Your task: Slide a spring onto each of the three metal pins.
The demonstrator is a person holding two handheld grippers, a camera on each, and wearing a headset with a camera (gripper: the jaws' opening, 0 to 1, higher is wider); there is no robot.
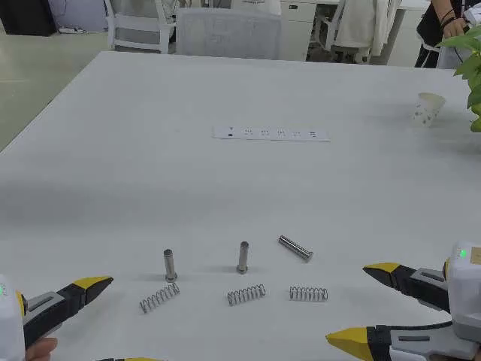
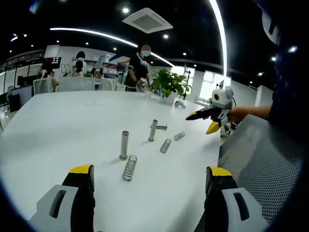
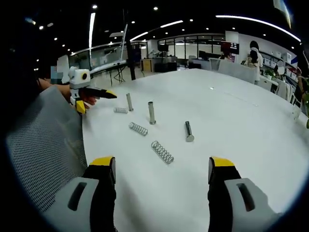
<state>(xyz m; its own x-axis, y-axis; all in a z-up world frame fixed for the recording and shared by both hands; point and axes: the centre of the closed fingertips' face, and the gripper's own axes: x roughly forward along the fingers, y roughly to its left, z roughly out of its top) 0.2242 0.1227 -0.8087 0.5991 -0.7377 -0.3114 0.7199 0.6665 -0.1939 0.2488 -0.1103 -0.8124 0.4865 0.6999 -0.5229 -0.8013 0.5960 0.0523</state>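
Observation:
Two metal pins stand upright on the white table, the left pin (image 1: 170, 265) and the middle pin (image 1: 243, 256); a third pin (image 1: 295, 248) lies on its side to their right. Three springs lie in a row in front of them: left spring (image 1: 159, 297), middle spring (image 1: 246, 294), right spring (image 1: 308, 293). My left gripper (image 1: 113, 322) (image 2: 150, 171) is open and empty, just left of the left spring (image 2: 129, 167). My right gripper (image 1: 361, 303) (image 3: 161, 162) is open and empty, right of the right spring (image 3: 162, 151).
A flush socket panel (image 1: 270, 134) sits mid-table. A paper cup (image 1: 428, 108) and a green plant (image 1: 470, 68) are at the far right. Mesh chairs (image 1: 225, 34) stand along the far edge. People stand in the background.

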